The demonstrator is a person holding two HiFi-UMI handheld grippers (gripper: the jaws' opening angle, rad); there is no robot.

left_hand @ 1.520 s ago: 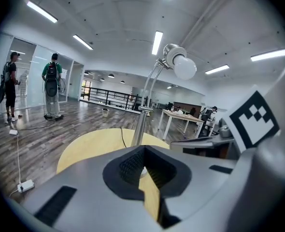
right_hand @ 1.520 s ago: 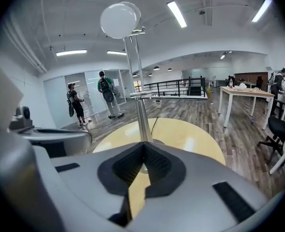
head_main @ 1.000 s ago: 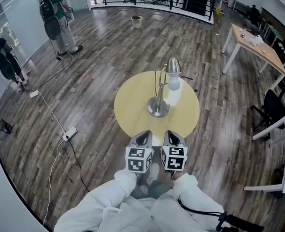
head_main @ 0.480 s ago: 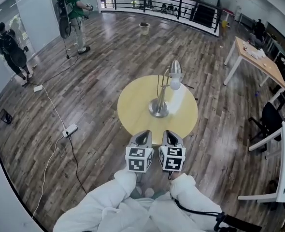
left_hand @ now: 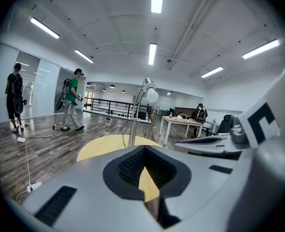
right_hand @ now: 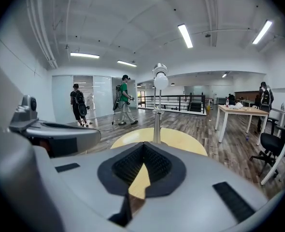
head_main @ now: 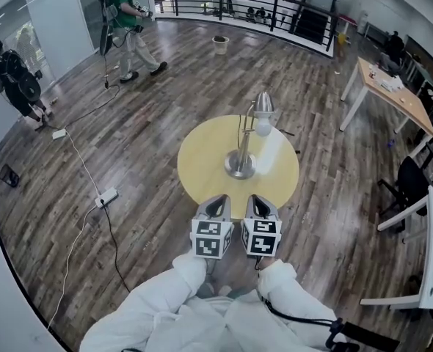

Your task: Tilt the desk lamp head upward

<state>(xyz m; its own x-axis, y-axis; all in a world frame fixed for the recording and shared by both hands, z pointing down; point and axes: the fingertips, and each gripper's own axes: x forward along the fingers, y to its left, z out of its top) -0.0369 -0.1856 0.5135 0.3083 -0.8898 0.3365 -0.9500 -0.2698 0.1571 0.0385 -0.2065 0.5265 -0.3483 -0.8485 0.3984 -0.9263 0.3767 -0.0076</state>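
Looking down at a lamp (head_main: 241, 163) standing upright near the middle of a round yellow tabletop (head_main: 202, 169), with its head (head_main: 263, 105) up top drooping downward and the white bulb (head_main: 263, 128) facing the tabletop. Holding the left gripper (head_main: 218, 202) and right gripper (head_main: 258, 202) side by side at the near edge, well short of the lamp and touching nothing, both sets of jaws clenched shut on empty air (same story in each gripper view, just yellow tabletop beyond them). Also spotting a person in green (head_main: 128, 17) way back on the wood floor (head_main: 128, 130).
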